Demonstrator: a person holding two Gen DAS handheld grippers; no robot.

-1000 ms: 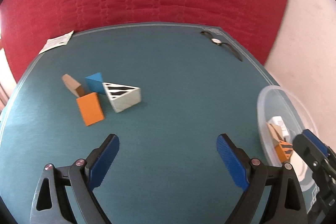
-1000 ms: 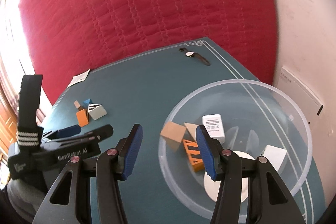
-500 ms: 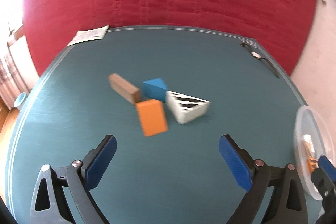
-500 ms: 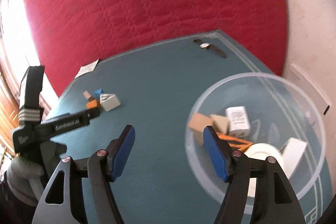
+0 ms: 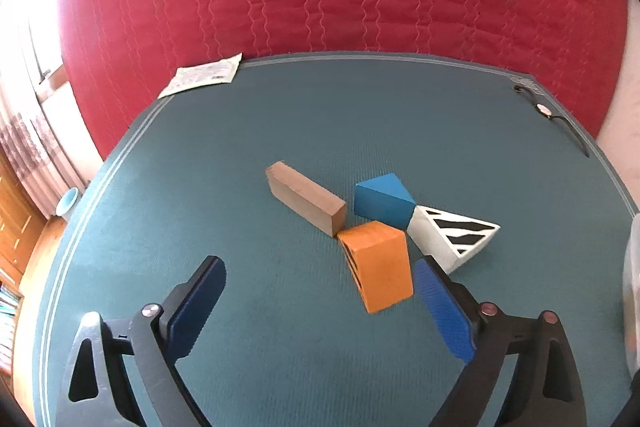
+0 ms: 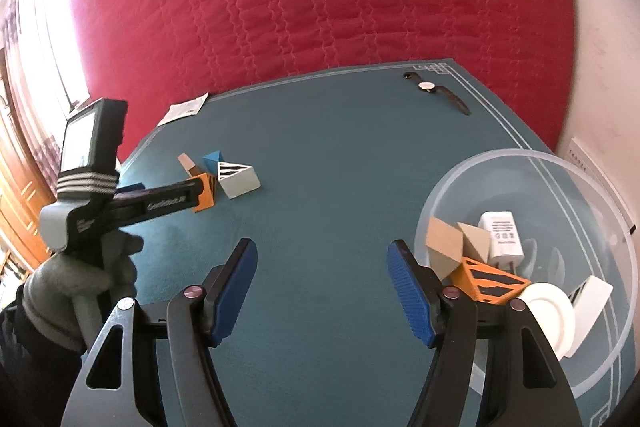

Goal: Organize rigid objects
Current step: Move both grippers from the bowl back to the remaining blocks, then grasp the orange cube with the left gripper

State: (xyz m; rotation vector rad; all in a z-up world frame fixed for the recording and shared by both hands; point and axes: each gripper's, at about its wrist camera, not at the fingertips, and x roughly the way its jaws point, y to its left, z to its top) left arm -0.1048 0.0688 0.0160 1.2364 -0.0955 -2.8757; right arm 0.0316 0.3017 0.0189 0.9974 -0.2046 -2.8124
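A cluster of blocks lies on the teal mat: an orange block [image 5: 380, 269], a brown bar [image 5: 306, 198], a blue wedge [image 5: 383, 201] and a white zebra-striped wedge [image 5: 454, 237]. My left gripper [image 5: 320, 301] is open and empty, just short of the orange block, whose right side is near the right finger. In the right wrist view the cluster [image 6: 218, 181] sits at the left with the left gripper [image 6: 200, 193] reaching it. My right gripper [image 6: 322, 281] is open and empty beside the clear bowl [image 6: 560, 163].
The bowl holds several blocks, a white charger [image 6: 502, 235] and a white disc [image 6: 550, 315]. A wristwatch [image 6: 436, 91] lies at the mat's far right corner, a paper sheet [image 5: 202, 78] at the far left. A red quilted wall stands behind.
My left gripper has swung left and closed in on the block cluster, now nearly at the orange block. My right gripper has drawn back from over the bowl to its left side.
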